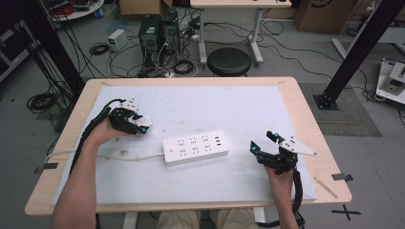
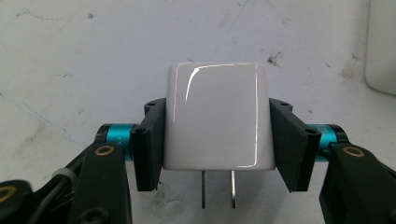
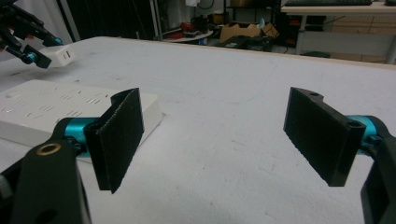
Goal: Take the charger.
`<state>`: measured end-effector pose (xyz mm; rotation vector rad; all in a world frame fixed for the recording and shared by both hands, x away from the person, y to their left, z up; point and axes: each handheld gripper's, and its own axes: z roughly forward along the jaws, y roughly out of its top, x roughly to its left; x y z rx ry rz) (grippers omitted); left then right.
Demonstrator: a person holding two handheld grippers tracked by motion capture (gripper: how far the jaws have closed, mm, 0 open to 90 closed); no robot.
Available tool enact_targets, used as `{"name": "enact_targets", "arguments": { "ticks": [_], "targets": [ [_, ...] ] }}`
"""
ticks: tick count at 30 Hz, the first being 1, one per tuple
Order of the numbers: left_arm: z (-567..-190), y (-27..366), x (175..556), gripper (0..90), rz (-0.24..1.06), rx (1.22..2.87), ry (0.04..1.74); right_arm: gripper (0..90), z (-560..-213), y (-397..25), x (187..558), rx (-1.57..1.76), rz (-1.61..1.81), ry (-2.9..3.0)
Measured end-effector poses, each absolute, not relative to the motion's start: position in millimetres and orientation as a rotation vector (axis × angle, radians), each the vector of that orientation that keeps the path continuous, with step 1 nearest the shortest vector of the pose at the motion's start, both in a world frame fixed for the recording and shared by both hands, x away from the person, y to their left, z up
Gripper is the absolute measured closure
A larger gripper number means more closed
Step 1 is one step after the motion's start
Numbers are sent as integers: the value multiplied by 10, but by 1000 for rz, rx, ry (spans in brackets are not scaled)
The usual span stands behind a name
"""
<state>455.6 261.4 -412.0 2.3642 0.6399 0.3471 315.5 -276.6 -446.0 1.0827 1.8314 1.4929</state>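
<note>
Now, with my left gripper (image 2: 217,140) clamped on the charger (image 2: 217,116) and the right gripper's (image 3: 219,135) fingers apart, I should square its prongs (image 2: 218,189) over the power strip (image 1: 196,147) before pressing down.

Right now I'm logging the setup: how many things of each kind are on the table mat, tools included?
Power strip: 1
Charger, held in the left tool: 1
Tools, the left and the right tool: 2
Total: 4
</note>
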Motion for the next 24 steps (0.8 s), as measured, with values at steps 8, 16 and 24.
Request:
{"name": "enact_targets", "arguments": {
  "ticks": [8,16,24],
  "targets": [
    [-4022,2580,4412,424,374,2299,709,206,-4460,-2762,3150,1090,1494,1837],
    [-3938,2441,4262,424,439,2302,771,206,-4460,-2766,3155,1082,1492,1834],
    [-3935,2334,4136,424,457,2274,811,206,-4459,-2767,3153,1080,1502,1833]
  ]
}}
